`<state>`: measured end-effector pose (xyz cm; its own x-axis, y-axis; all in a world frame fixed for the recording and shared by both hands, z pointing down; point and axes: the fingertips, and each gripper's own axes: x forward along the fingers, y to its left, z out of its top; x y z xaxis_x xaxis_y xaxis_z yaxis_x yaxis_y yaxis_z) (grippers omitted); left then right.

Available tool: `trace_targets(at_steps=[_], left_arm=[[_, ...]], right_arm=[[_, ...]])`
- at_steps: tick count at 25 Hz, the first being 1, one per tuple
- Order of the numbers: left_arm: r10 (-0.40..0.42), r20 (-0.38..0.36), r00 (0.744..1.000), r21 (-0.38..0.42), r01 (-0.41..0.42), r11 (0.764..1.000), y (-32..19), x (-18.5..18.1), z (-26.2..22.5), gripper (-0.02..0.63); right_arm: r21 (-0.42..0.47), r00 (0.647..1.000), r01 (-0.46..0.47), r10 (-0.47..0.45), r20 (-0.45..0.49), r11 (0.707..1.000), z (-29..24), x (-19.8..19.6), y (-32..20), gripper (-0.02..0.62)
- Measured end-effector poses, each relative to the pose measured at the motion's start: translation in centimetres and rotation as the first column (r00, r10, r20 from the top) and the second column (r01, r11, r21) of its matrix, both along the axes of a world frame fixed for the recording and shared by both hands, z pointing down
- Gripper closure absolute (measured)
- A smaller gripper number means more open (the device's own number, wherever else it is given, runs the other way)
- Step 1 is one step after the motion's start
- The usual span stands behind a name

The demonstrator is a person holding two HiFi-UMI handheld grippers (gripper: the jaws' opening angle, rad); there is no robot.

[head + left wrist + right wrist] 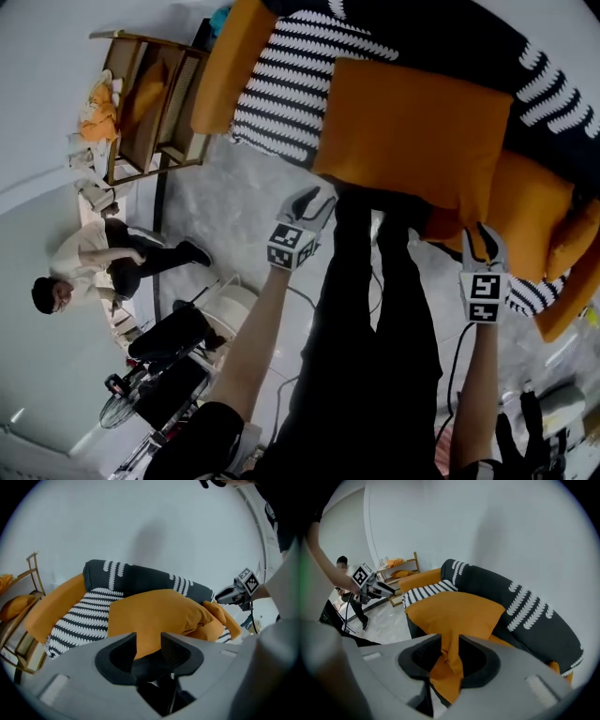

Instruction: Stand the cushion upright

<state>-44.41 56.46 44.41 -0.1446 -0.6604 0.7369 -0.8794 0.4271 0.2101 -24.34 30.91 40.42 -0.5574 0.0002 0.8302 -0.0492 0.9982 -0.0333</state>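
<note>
Right gripper view | big orange fabric cushion (454, 611) — soft, light (likely floppy); grip corners | right gripper (450, 644) jaws apart, corner slack between | left gripper (148, 641) parted too

Left gripper (317, 199): a grey body with two black pointed jaws at the end.
Right gripper (486, 234): the same shape, grey with black jaws.
Pads (172, 649): black, with tiny ridges on the inner faces.
Left cube (292, 246): white, with black square markers on its sides.
Right cube (483, 296): white too, with blocky black markers.
Cable (454, 366): thin and dark, hanging in a curve below the right gripper.
Trousers (375, 375): long and plain black.
Sleeve (202, 436): short and black, on the left arm.
</note>
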Motion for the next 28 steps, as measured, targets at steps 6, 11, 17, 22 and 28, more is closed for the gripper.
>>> trace_targets(at_steps=[6,11,17,22,28], left_arm=[[0.008,-0.042,0.999,-0.093,-0.011,0.996,1.8,-1.8,6.6,0.413],[0.02,-0.045,0.999,-0.175,-0.028,0.984,2.7,-3.1,11.8,0.381],[0.034,-0.052,0.998,-0.269,-0.047,0.962,4.6,-5.1,16.1,0.347],[0.036,-0.072,0.997,-0.325,-0.058,0.944,5.2,-6.3,19.0,0.341],[0.062,-0.073,0.995,-0.36,-0.084,0.929,4.8,-6.1,21.6,0.38]], right_arm=[[0.059,0.997,0.037,-0.032,-0.076,0.998,3.4,-0.9,0.0,0.405],[0.105,0.995,0.039,-0.029,-0.095,0.994,5.6,-1.0,-1.1,0.36],[0.118,0.991,0.006,0.01,-0.133,0.993,7.4,-0.5,-2.0,0.339],[0.127,0.986,-0.012,0.033,-0.166,0.992,9.5,-0.3,-3.1,0.325],[0.102,0.98,-0.052,0.07,-0.186,0.993,11.9,0.4,-3.3,0.324]])
